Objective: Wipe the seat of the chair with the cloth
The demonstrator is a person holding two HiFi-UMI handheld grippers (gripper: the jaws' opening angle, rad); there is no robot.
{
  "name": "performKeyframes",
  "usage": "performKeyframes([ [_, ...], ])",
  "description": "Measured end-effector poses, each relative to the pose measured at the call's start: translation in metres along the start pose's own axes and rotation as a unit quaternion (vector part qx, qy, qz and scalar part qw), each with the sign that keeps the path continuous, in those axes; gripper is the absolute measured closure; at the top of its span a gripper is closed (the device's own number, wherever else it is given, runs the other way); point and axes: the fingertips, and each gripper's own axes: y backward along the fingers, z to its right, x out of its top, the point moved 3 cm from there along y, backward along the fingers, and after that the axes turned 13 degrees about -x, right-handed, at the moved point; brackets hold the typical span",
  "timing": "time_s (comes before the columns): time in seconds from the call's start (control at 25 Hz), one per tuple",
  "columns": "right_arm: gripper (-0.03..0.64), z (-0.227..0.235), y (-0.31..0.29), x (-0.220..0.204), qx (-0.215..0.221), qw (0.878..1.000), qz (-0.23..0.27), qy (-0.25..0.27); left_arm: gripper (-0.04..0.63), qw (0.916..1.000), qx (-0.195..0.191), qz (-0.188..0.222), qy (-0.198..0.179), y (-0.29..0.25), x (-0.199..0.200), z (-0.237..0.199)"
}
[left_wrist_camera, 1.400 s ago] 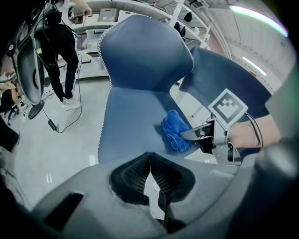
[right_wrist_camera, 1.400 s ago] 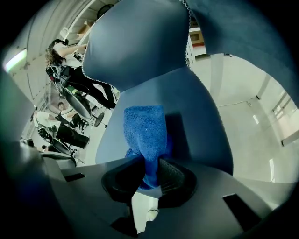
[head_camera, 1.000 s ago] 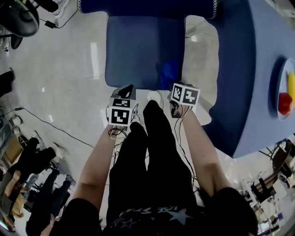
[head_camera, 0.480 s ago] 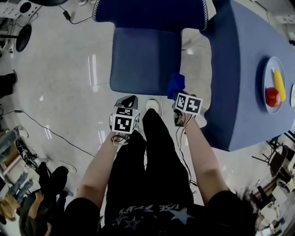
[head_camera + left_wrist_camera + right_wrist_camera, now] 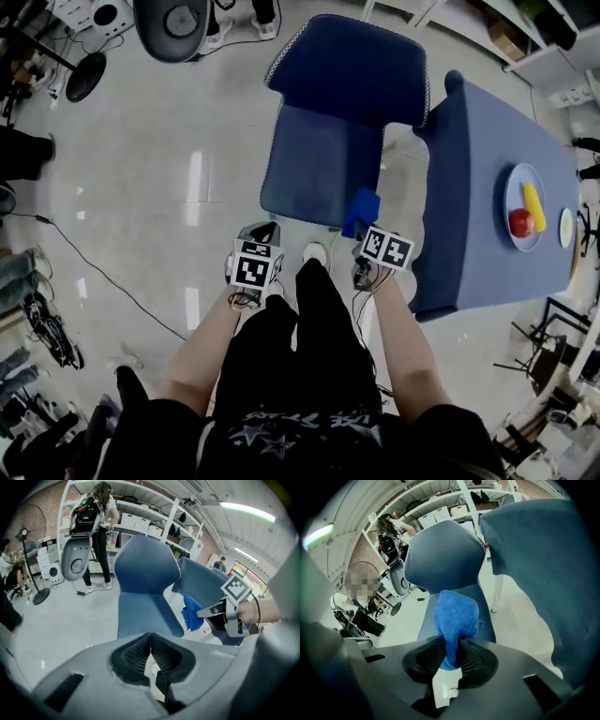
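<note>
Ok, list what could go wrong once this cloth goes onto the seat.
The right gripper pinches only an end of the cloth; drag on the seat might pull it free.
The draped table stands close beside the seat; a wide stroke could snag its cover.
The left gripper is shut on nothing, so the chair is unbraced and may shift.

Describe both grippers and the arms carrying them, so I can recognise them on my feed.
The left gripper and right gripper each have a grey moulded body with black ribbed fingers. Each carries a white cube printed with black square markers. Thin dark cables run back from both. The forearms are bare; the person wears a black short-sleeved top.
</note>
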Motion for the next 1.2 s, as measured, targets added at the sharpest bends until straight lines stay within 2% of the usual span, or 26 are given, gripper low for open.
performKeyframes([
  [0.12, 0.546, -0.027, 0.031, 0.003, 0.005, 1.000, 0.016, 0.000, 0.575, 0.9998, 0.004, 0.021, -0.002, 0.039, 0.005, -0.008],
  [0.4, 0.546, -0.085, 0.114, 0.012, 0.043, 0.996, 0.067, 0.046, 0.575, 0.9961, -0.004, 0.070, -0.053, 0.105, 0.037, 0.003],
  [0.6, 0.545, -0.108, 0.163, 0.017, 0.086, 0.987, 0.108, 0.087, 0.575, 0.9929, -0.009, 0.107, -0.052, 0.135, 0.050, 0.027],
  [0.84, 0.546, -0.134, 0.208, 0.023, 0.131, 0.973, 0.153, 0.115, 0.575, 0.9863, 0.008, 0.154, -0.057, 0.175, 0.063, 0.048],
  [1.04, 0.545, -0.133, 0.243, 0.027, 0.163, 0.959, 0.179, 0.147, 0.575, 0.9782, 0.028, 0.189, -0.082, 0.202, 0.074, 0.079],
  [1.2, 0.546, -0.112, 0.262, 0.026, 0.178, 0.952, 0.190, 0.160, 0.575, 0.9732, 0.045, 0.211, -0.080, 0.208, 0.075, 0.109],
])
